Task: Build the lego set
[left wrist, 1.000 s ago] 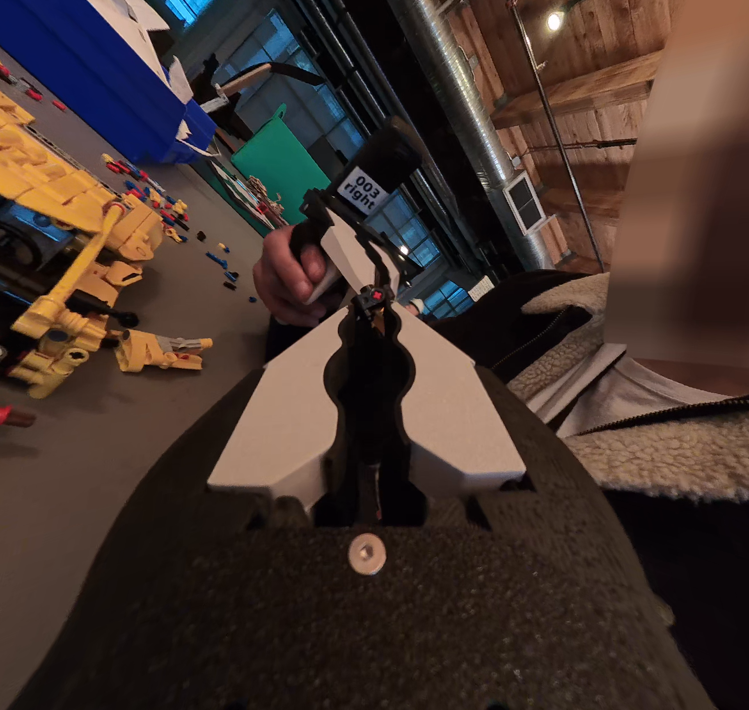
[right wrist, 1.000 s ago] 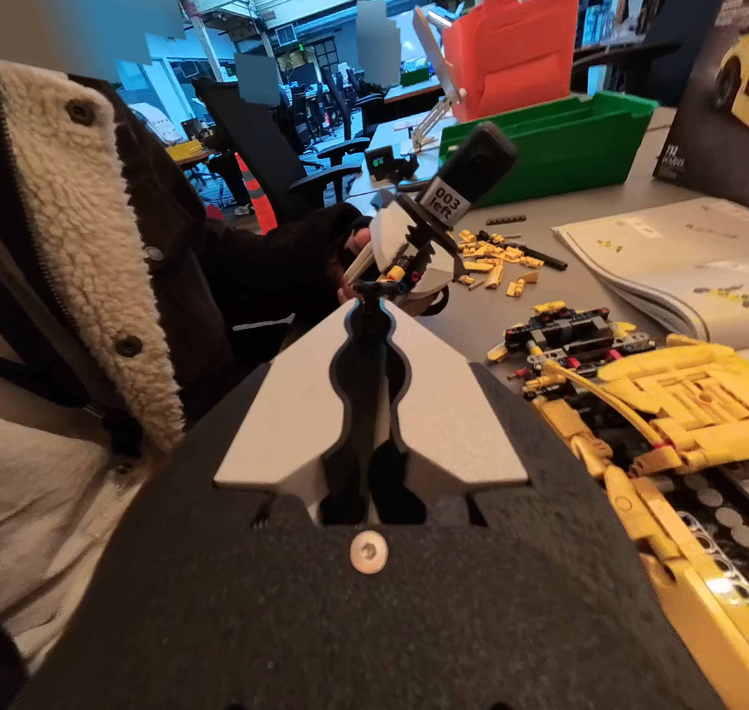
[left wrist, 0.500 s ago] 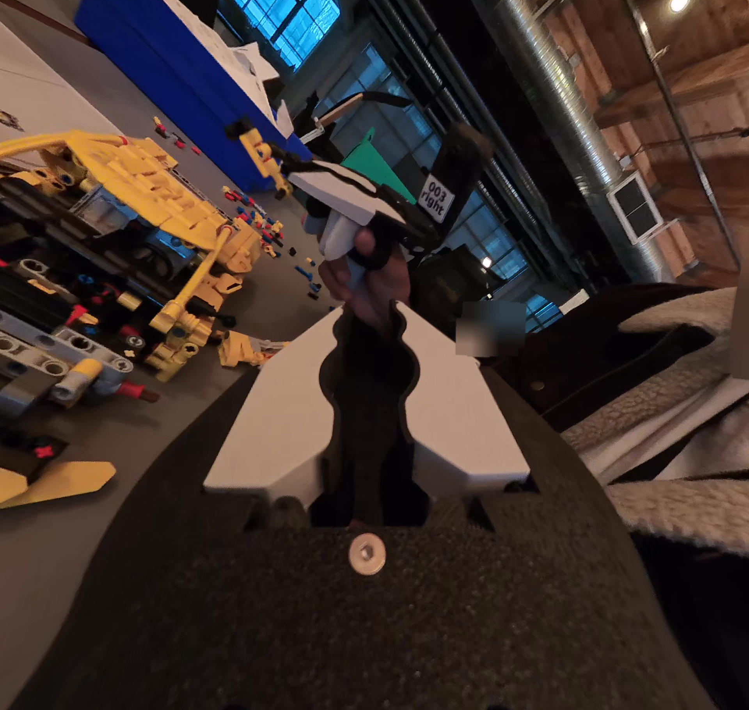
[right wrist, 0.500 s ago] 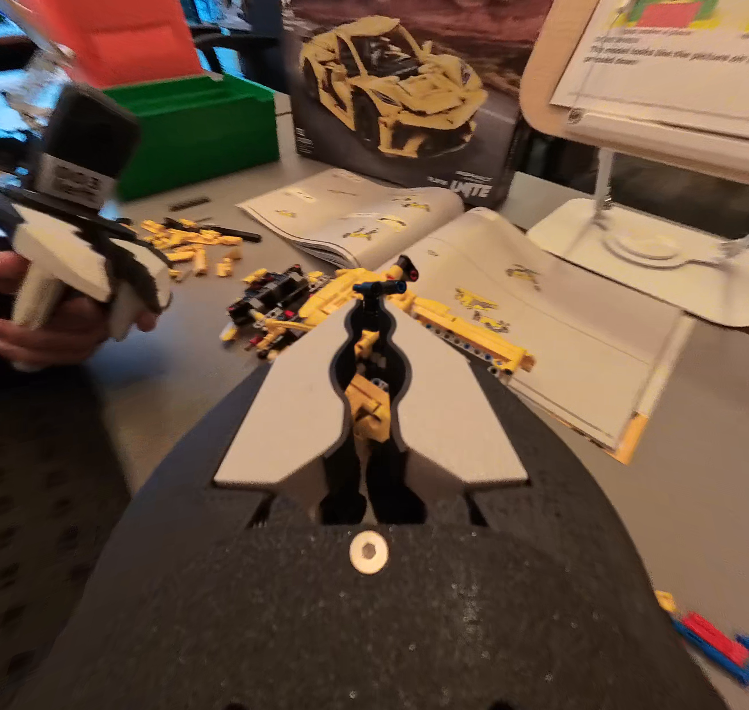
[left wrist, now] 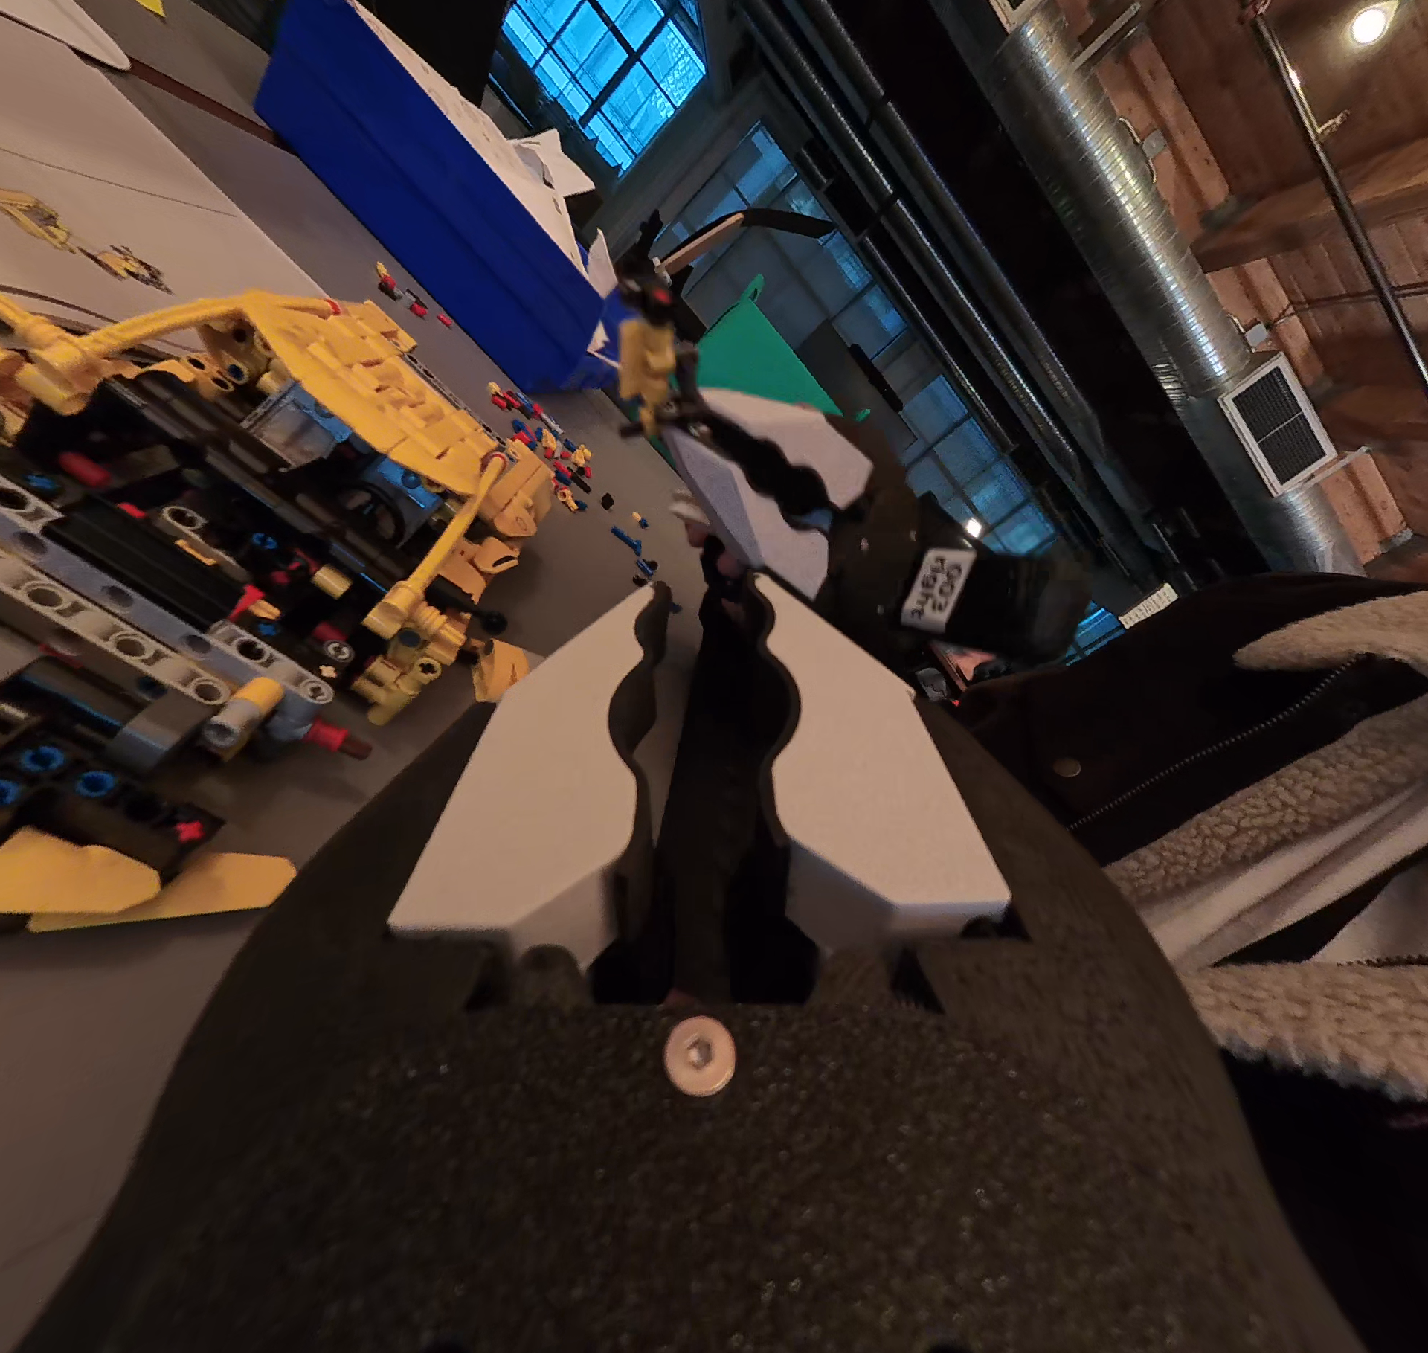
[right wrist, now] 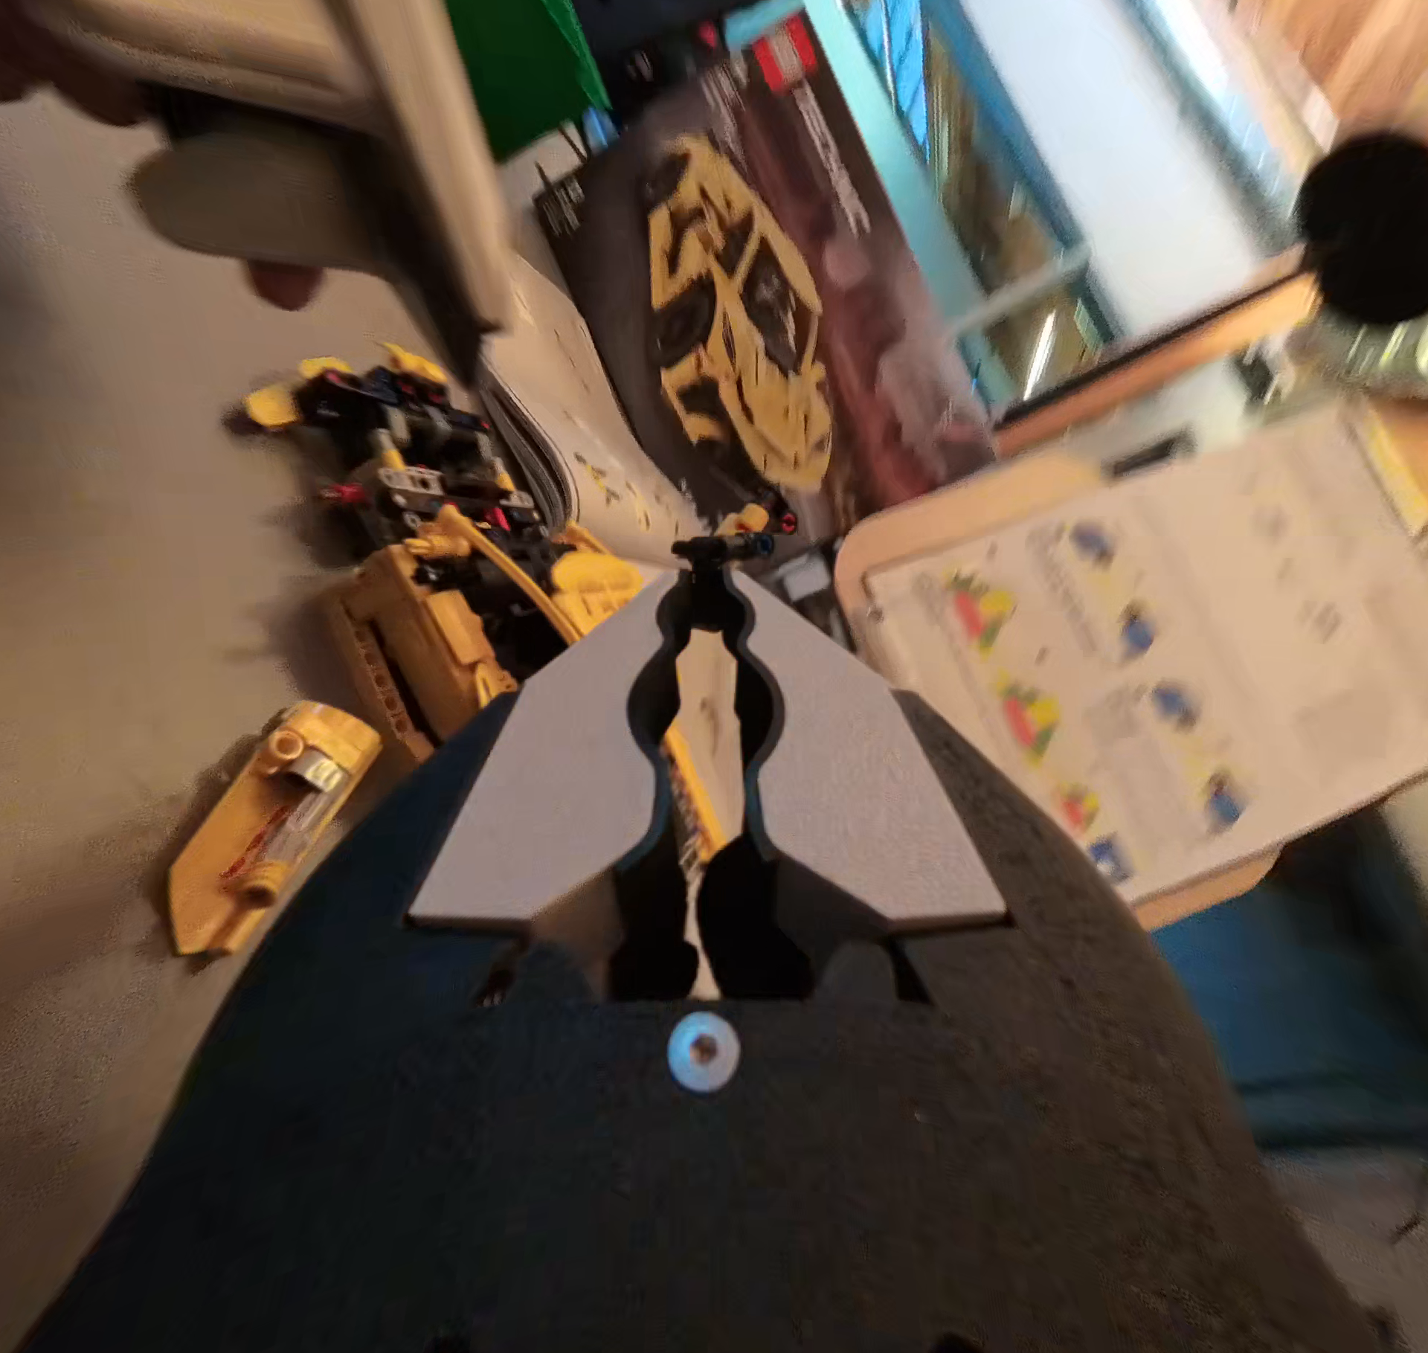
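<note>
on the grey table (left wrist: 116, 1022): half-built yellow lego car (left wrist: 255, 450). right gripper (right wrist: 707, 570) clenched on small black-and-yellow subassembly (left wrist: 647, 358), raised. left gripper (left wrist: 699, 601) parted, empty.

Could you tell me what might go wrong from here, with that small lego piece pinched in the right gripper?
The right gripper pinches the small black-and-yellow sub-assembly only at its fingertips, and that view is motion-blurred, so it might slip or twist. The open left gripper sits close beside the yellow car model and could knock it.
</note>
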`<action>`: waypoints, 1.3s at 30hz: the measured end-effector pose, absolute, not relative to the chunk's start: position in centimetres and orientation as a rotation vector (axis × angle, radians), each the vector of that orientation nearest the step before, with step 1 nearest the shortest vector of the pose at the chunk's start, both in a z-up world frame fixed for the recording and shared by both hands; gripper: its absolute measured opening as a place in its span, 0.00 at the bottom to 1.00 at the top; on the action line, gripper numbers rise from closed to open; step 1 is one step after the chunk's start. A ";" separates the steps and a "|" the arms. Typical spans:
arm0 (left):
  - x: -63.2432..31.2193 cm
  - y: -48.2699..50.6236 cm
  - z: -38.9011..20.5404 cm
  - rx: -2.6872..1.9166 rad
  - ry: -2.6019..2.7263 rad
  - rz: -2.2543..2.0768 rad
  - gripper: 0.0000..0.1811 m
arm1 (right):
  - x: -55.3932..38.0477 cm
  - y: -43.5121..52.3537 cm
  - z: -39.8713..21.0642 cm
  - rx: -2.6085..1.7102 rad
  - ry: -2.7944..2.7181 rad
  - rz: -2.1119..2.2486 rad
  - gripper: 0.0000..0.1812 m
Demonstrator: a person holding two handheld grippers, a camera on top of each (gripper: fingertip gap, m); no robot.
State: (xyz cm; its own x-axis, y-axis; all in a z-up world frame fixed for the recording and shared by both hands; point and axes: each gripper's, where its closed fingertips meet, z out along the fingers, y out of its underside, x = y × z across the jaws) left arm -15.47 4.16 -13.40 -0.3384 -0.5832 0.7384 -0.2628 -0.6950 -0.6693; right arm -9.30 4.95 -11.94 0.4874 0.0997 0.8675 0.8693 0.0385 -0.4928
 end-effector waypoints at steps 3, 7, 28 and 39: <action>-15.4 4.7 -13.2 -1.649 1.070 -2.113 0.12 | -11.8 4.1 -11.7 -1.276 -1.074 -0.805 0.03; -15.6 4.8 -12.2 -1.574 1.052 -2.120 0.16 | -14.2 3.4 -12.5 -1.158 -1.221 -0.825 0.03; -15.1 4.3 -14.4 -1.684 1.173 -1.988 0.09 | -15.3 3.5 -15.5 -1.121 -1.391 -0.890 0.03; -15.3 5.8 -12.8 -1.455 1.204 -1.607 0.08 | -14.4 4.2 -13.4 -1.440 -0.911 -0.368 0.28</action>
